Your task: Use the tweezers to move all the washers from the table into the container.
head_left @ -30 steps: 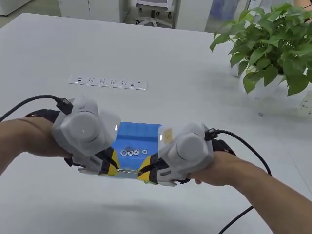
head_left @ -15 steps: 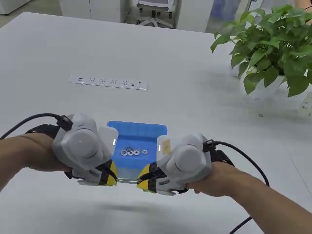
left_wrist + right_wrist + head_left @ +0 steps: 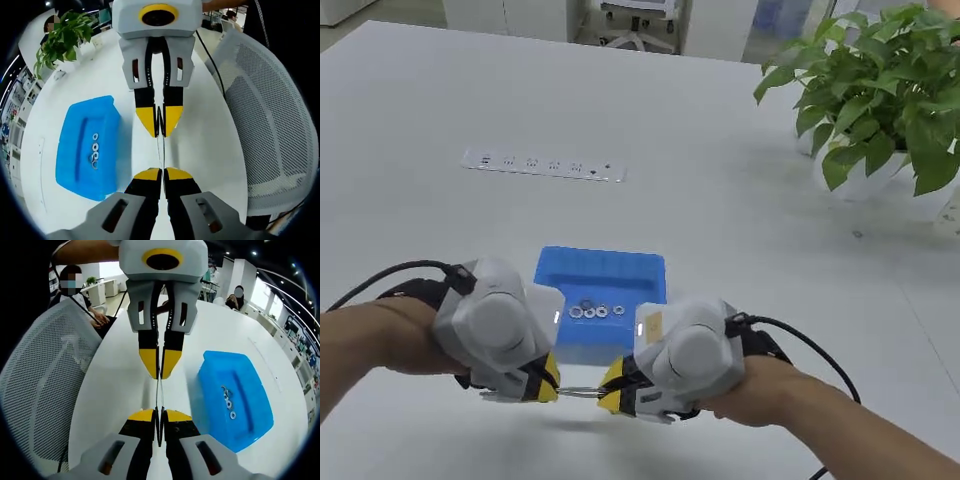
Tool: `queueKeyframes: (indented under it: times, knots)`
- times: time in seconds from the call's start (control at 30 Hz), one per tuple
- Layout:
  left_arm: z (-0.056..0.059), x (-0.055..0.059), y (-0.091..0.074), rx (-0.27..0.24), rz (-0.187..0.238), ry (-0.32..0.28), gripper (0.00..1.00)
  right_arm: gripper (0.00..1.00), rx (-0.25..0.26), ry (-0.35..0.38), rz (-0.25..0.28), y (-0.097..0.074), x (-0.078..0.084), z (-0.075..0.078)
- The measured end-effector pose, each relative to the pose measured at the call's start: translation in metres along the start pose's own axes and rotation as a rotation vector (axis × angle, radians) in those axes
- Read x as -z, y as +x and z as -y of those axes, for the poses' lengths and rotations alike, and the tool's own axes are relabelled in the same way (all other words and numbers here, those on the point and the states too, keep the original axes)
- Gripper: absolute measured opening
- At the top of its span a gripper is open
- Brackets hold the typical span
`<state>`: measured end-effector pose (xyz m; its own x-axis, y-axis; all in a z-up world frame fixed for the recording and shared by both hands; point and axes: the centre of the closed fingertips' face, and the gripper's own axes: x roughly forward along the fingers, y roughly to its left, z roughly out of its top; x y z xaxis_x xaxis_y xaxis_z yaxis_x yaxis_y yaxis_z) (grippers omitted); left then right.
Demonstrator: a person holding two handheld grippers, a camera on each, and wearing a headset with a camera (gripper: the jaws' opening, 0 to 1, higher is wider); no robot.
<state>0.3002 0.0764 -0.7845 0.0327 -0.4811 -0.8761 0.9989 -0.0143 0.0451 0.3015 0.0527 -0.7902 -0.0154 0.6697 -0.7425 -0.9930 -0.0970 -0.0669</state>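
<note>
Left gripper [image 3: 550, 376] and right gripper [image 3: 613, 381] face each other just in front of blue container [image 3: 600, 262], above counter [image 3: 720, 180]. Fingers of each pinch one end of tweezers [image 3: 582, 391], stretched between them. Washers [image 3: 597, 312] lie inside container. Risk: thin tweezers can slip or twist when one side lets go, then fall on counter.

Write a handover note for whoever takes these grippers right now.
Grippers: the left hand-held gripper and the right hand-held gripper face each other, each shut on one end of the tweezers, held just in front of the container.
Things: the blue container sits on the table; a row of washers lies in it.
Done: those washers are in.
Left: check the table for stray washers, then set the tweezers down.
</note>
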Motion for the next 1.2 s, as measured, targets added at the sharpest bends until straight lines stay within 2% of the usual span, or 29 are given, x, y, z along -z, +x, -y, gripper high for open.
queueKeyframes:
  times: [0.43, 0.63, 1.2]
  knots:
    - [0.006, 0.007, 0.012, 0.010, -0.020, -0.001, 0.06, 0.09, -0.016, -0.004, -0.020, 0.012, 0.010, -0.007]
    - [0.013, 0.010, 0.017, 0.025, -0.030, 0.005, 0.07, 0.09, -0.026, -0.016, -0.037, 0.017, 0.014, -0.014]
    - [0.023, 0.016, 0.026, 0.040, -0.046, 0.012, 0.07, 0.11, -0.035, -0.022, -0.046, 0.018, 0.015, -0.023]
